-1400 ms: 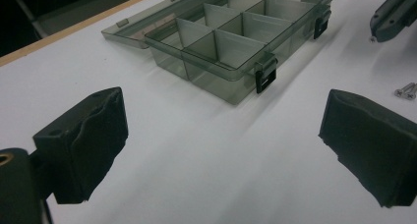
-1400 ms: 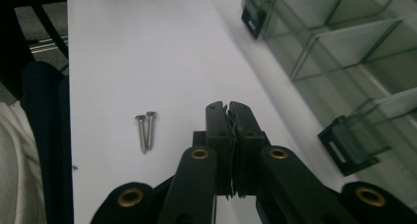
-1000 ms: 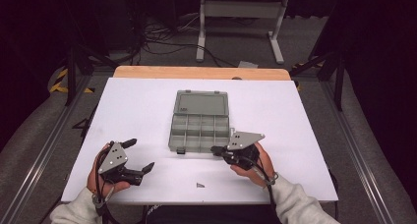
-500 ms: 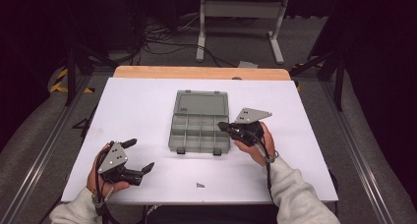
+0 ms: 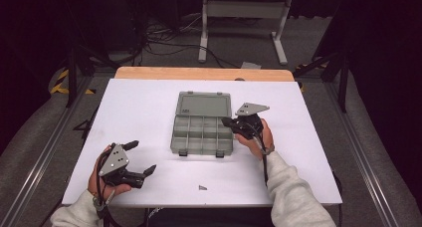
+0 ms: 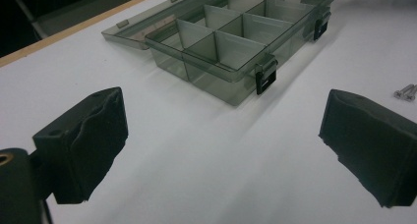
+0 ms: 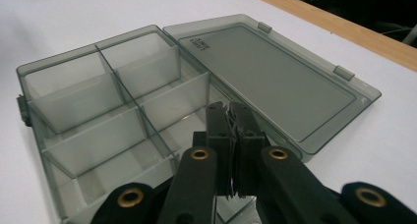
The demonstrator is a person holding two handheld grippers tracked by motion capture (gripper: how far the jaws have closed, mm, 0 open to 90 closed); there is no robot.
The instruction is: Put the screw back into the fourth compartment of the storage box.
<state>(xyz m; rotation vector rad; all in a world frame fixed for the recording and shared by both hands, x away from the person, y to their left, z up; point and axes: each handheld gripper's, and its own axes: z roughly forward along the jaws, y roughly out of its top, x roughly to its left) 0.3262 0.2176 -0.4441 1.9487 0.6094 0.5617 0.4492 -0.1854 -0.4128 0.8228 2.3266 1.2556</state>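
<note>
A smoky clear organizer box (image 5: 201, 135) with several empty compartments lies open mid-table, its lid (image 5: 204, 105) flat on the far side. My right gripper (image 5: 225, 121) hovers over the box's right side, shut on what looks like a small screw. In the right gripper view a thin metal sliver shows between the pads of that gripper (image 7: 229, 111), above the compartments (image 7: 98, 106) beside the lid (image 7: 275, 76). Held low at the near left, my left gripper (image 5: 143, 156) is open and holds nothing. The left gripper view has its jaws wide apart (image 6: 221, 155), facing the box (image 6: 231, 37).
Two small screws (image 6: 405, 91) lie on the white tabletop (image 5: 139, 112), seen as a speck near the front edge (image 5: 201, 187). A wooden strip (image 5: 199, 73) borders the far edge. Dark floor, rails and a stand surround the table.
My right gripper has risen from the table near the box's front right corner and moved away from me, over the box's right side. The left gripper has stayed put.
</note>
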